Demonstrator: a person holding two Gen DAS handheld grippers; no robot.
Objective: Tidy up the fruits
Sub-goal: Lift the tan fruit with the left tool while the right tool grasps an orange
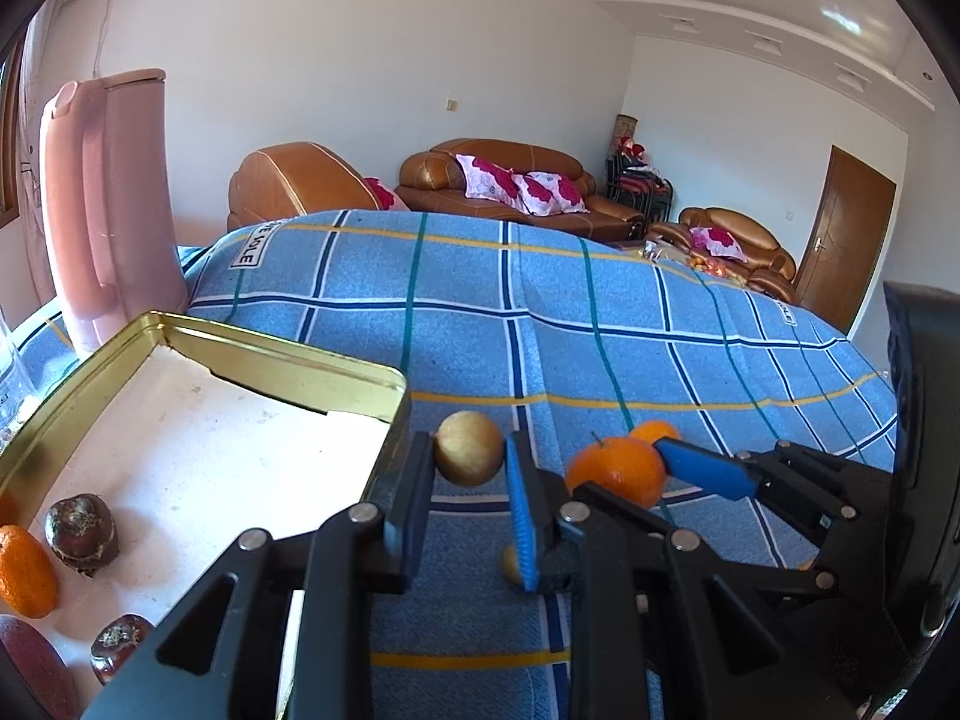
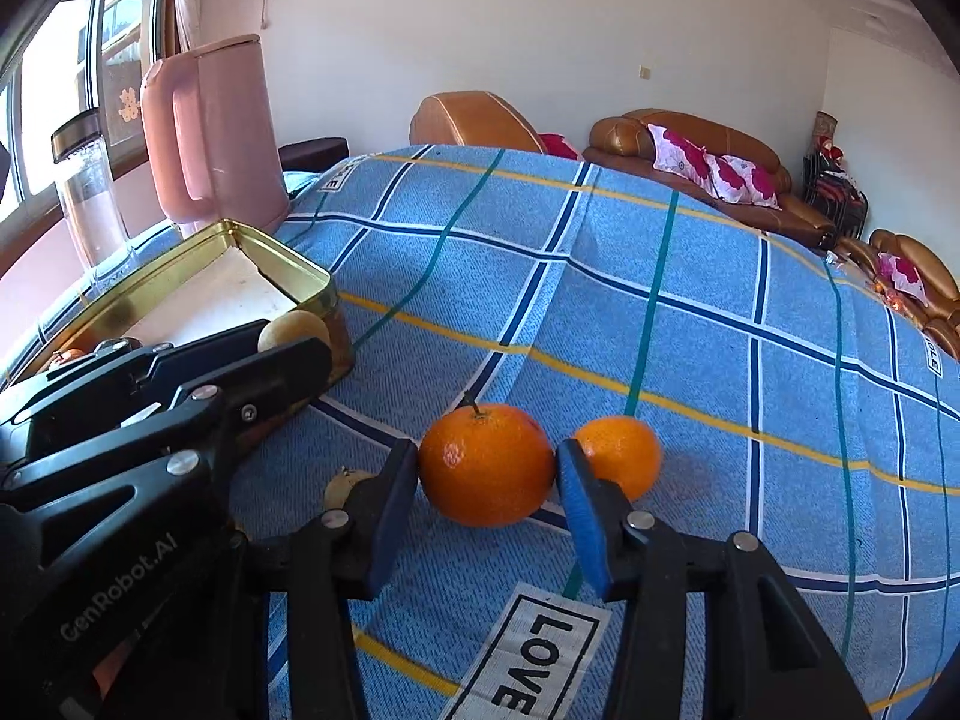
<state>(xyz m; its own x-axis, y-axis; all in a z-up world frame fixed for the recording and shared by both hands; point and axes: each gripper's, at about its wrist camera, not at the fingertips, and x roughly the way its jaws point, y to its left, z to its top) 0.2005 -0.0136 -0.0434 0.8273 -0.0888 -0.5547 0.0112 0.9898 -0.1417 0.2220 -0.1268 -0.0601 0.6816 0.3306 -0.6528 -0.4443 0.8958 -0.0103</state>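
While the left gripper (image 1: 471, 462) pinches a tan fruit (image 1: 469, 447), the right gripper (image 2: 487, 471) clamps an orange (image 2: 486, 463)

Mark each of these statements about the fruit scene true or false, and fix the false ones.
1. The left tongs hold a yellow fruit. True.
2. The tin holds no fruit. False: an orange and dark fruits lie in it.
3. The right tongs bracket an orange with a stem. True.
4. Only one orange sits on the blue cloth. False: a second orange sits beside it.
5. The pink kettle lies on its side. False: it stands upright.
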